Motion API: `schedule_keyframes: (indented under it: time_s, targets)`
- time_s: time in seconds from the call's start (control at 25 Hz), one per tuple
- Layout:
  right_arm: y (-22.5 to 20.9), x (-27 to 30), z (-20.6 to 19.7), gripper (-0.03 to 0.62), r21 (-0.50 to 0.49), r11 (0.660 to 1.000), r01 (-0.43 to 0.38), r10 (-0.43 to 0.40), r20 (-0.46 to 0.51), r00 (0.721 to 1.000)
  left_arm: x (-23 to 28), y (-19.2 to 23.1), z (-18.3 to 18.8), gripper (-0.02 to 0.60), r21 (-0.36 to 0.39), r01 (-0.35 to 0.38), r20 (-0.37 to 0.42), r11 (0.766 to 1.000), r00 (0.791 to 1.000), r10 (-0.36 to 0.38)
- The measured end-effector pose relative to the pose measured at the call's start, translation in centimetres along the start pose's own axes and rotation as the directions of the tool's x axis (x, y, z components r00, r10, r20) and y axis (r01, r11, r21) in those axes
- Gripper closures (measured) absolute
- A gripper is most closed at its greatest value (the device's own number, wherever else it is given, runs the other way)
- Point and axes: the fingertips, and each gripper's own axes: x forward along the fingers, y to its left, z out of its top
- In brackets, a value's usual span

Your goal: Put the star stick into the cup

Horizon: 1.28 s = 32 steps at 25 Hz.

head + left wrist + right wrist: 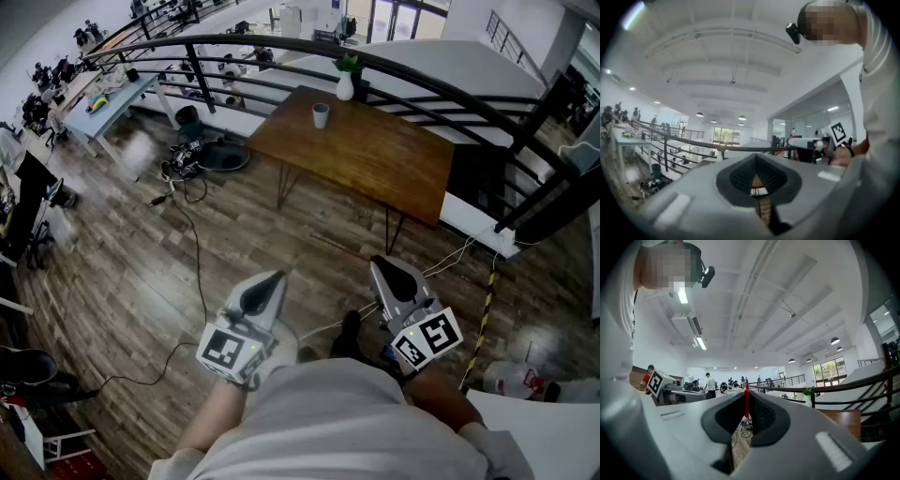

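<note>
Nearest the head camera, at 6 o'clock, is the person's white shirt (328, 422), with one forearm coming out on either side.

There are two hand-held grippers, both of smooth grey plastic with black ribbed pads, both held level and pointing toward 12 o'clock.

The left hand-held gripper (275, 277) sits at 7 o'clock, with a marker cube (230, 349) at its rear. In the left gripper view, the left hand-held gripper's (756, 157) jaws meet at the tips. Only a diamond-shaped gap shows behind them, with nothing in it.

The right hand-held gripper (378, 264) sits at 5 o'clock and has a marker cube (428, 337) of its own. In the right gripper view, the right hand-held gripper (746, 393) is clamped on the one star stick (746, 405). The stick is a thin red shaft standing upright between the pad tips. Its star cannot be made out.

Well ahead, toward 12 o'clock, stands one desk (375, 164) with a brown wooden top and thin metal legs. One small grey-blue cup (321, 114) stands upright near the desk's far edge, well apart from both hand-held grippers. Just beside the cup, at its 1 o'clock, is one white vase (345, 86) holding a green plant.

The floor (122, 281) is wood plank, with black cables (187, 234) trailing across it at 9 o'clock. A curved black railing (281, 42) runs behind the desk.
</note>
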Motion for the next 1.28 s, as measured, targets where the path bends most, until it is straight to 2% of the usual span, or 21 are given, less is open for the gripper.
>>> schedule_keyframes:
  time_s: [0.28,0.4,0.64,0.92,1.16,1.28]
  targets:
    - [-1.4,0.7,-0.4,0.571,-0.010,1.000,-0.008,0.007,-0.026,1.000,2.0,0.3,-0.7,0.580,0.011,0.019,-0.005,1.000,1.000,-0.019]
    - [-2.6,1.2,-1.1,0.571,-0.004,1.000,-0.006,0.006,-0.047,0.999,3.1,0.6,-0.5,0.580,-0.012,0.007,-0.005,1.000,1.000,-0.007]
    - [-6.2,2.7,-1.2,0.571,0.011,1.000,-0.001,0.001,-0.025,1.000,6.6,2.1,-1.6,0.580,-0.032,-0.006,-0.020,0.999,1.000,0.005]
    - [-14.0,5.3,-1.2,0.571,0.037,0.999,0.006,-0.005,-0.028,1.000,15.0,3.7,-0.8,0.580,-0.034,0.002,-0.031,0.999,1.000,-0.003]
    - [-22.4,7.3,0.3,0.571,0.033,0.999,-0.022,0.023,-0.013,1.000,23.7,4.2,0.1,0.580,0.005,-0.005,-0.020,1.000,1.000,0.005]
    - [-25.3,8.0,1.1,0.571,0.017,0.999,-0.049,0.049,-0.007,0.999,27.3,3.4,1.4,0.580,0.019,-0.004,-0.005,1.000,1.000,0.004]
